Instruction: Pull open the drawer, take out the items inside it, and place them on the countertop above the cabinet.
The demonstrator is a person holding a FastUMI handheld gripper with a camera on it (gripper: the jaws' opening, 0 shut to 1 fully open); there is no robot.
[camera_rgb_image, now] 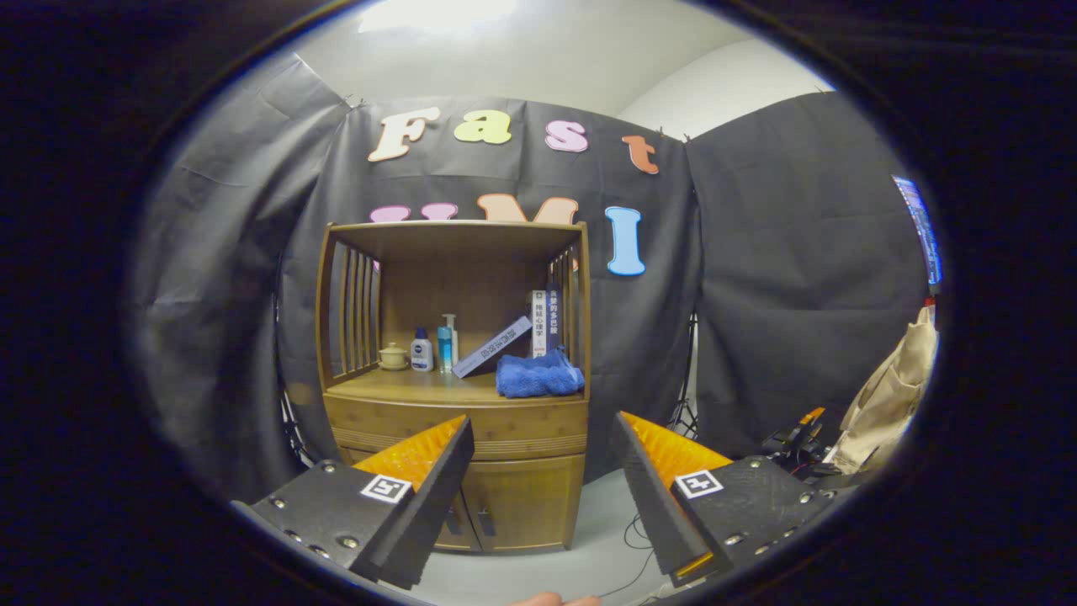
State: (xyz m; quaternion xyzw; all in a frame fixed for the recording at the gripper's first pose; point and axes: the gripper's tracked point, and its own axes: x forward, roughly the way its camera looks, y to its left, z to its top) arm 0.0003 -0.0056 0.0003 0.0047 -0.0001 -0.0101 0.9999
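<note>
The gripper (pixel 538 471) hangs with its fingers spread wide, holding nothing, low in the frame. Beyond them at centre stands the wooden cabinet (pixel 454 387), its drawer (pixel 505 425) closed; a blue towel (pixel 538 374) lies on the countertop (pixel 404 387)

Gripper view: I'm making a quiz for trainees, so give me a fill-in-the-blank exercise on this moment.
1. The drawer of the wooden cabinet is ____.
2. The hand-held gripper has its fingers ____, with nothing between them.
3. The folded cloth on the countertop is ____ in colour.
4. The small lidded pot stands beside the ____ bottle.

Missing words: closed; open; blue; white
</note>
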